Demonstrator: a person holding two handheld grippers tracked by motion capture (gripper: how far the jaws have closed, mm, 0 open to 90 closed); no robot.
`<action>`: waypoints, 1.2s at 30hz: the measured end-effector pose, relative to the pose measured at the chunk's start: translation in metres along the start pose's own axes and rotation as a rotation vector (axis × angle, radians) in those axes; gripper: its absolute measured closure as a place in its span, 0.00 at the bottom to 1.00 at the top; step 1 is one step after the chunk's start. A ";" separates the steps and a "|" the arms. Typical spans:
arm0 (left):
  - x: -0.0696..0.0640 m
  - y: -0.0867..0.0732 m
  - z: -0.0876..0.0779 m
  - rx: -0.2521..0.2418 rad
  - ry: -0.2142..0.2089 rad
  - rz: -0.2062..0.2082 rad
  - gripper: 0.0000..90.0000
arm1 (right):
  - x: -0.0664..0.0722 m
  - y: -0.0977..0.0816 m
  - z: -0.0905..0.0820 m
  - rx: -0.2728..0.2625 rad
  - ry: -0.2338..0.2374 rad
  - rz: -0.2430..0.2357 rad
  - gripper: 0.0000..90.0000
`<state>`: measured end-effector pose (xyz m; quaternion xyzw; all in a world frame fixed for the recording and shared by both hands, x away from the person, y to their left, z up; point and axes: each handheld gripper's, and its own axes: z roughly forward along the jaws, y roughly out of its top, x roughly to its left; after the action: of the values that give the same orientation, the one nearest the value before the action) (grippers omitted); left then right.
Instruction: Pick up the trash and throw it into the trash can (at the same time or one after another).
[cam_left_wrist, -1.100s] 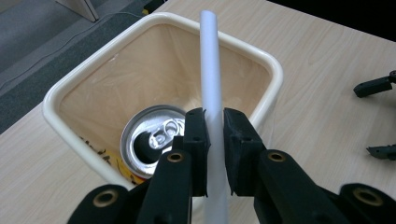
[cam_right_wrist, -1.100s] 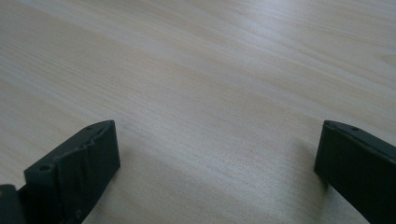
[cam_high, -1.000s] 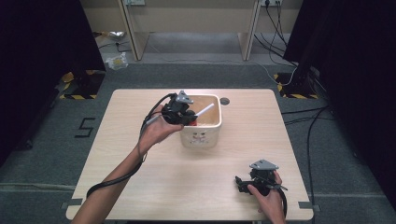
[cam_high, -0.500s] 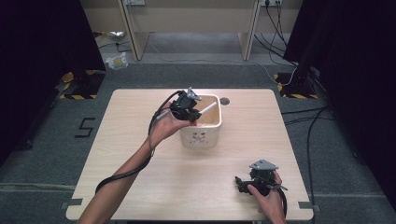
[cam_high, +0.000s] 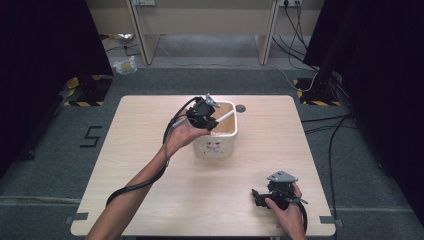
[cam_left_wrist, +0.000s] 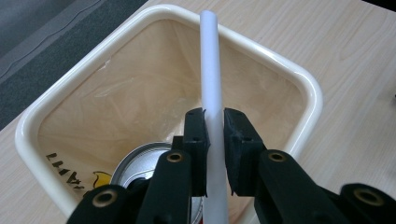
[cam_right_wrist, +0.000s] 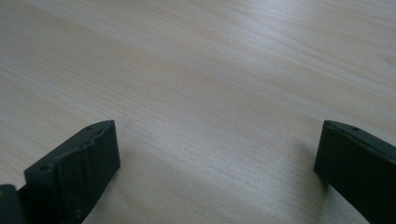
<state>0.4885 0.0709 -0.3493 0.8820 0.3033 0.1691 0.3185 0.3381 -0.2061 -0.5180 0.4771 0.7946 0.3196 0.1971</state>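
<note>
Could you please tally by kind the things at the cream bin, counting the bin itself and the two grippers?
Cream bin: 1
White stick, clamped in the left gripper over the bin: 1
Metal can inside the bin: 1
Grippers: 2, the left one plus the right gripper, which rests open on the table
Total: 5

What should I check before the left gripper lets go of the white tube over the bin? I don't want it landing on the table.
1. Grip: left gripper shut on the white tube: ok.
2. Tube over the cream bin opening: ok.
3. Tube's far end inside the rim: not ok, it reaches past the far edge.
4. Room inside: a metal can lies at the bottom, space beside it: ok.
5. Right gripper open, resting on the table, clear of the bin: ok.
</note>
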 end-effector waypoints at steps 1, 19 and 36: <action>-0.001 0.000 0.000 -0.002 -0.002 -0.001 0.88 | 0.000 0.000 0.000 0.000 0.000 0.000 0.00; 0.007 0.033 -0.011 -0.073 -0.007 -0.016 0.89 | 0.000 0.000 0.000 0.001 0.000 -0.002 0.00; 0.012 0.055 0.010 -0.106 -0.012 -0.058 0.89 | 0.000 0.000 0.000 0.001 0.002 -0.008 0.00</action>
<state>0.5263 0.0401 -0.3190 0.8558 0.3174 0.1702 0.3713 0.3380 -0.2060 -0.5179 0.4739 0.7968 0.3187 0.1975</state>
